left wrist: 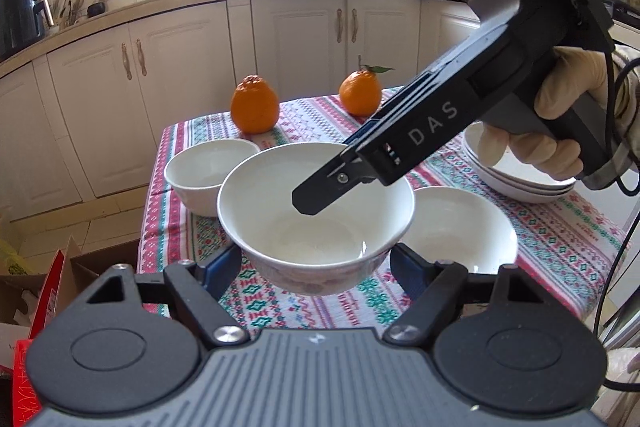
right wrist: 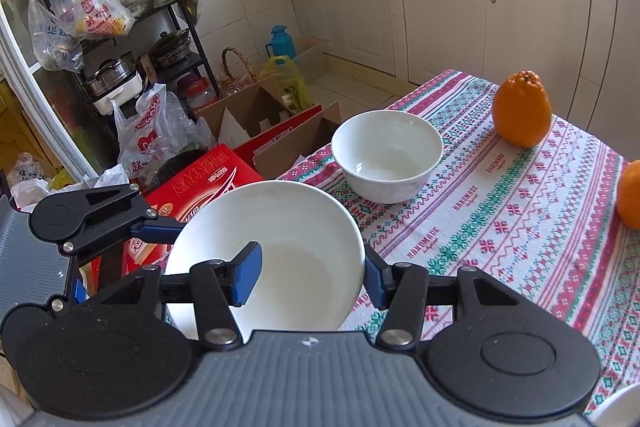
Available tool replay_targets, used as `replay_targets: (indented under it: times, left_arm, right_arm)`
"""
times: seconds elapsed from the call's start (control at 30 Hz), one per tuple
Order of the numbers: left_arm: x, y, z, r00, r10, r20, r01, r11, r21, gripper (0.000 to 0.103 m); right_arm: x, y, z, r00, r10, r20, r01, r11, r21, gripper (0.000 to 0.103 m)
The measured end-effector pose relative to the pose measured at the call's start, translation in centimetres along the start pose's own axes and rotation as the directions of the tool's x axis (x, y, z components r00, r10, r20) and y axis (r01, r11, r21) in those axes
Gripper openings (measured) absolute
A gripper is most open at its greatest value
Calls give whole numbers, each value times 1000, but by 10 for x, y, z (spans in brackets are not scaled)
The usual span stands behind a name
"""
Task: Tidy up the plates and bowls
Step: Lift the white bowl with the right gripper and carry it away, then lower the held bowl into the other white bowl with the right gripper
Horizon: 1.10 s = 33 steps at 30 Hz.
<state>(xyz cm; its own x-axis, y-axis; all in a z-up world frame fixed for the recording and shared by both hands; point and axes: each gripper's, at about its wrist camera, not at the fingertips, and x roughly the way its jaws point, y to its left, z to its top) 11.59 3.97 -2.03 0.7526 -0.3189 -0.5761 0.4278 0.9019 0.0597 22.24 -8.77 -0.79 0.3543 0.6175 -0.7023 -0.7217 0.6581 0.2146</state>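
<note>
Left wrist view, lower centre: my left gripper (left wrist: 316, 263) fingers clasp a white bowl (left wrist: 316, 211) above the counter (left wrist: 560, 239). My right gripper (right wrist: 310, 277) fingers pinch that bowl's rim, one inside.

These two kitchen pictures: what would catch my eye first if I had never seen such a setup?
Probably the white bowl in the middle, gripped by two hand-held tools at once: the left gripper hugs its sides, while the right gripper pinches its rim, one of its blue fingers inside. Next, two oranges at the far end of the patterned tablecloth.
</note>
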Motion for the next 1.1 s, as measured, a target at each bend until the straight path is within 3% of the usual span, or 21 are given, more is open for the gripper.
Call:
replay_targets:
  times: [0.6,1.1]
  left_arm:
    - [4,-51,10,996,-94,2,94,993,67,81]
    - [22,-70,6,985,-159,-63,163,985,62,81]
  right_arm:
    - [-63,-13,-48,996,-83,44,82,996,39,59]
    - [-73,-25,-73,994,-109,23,107,992,69,59]
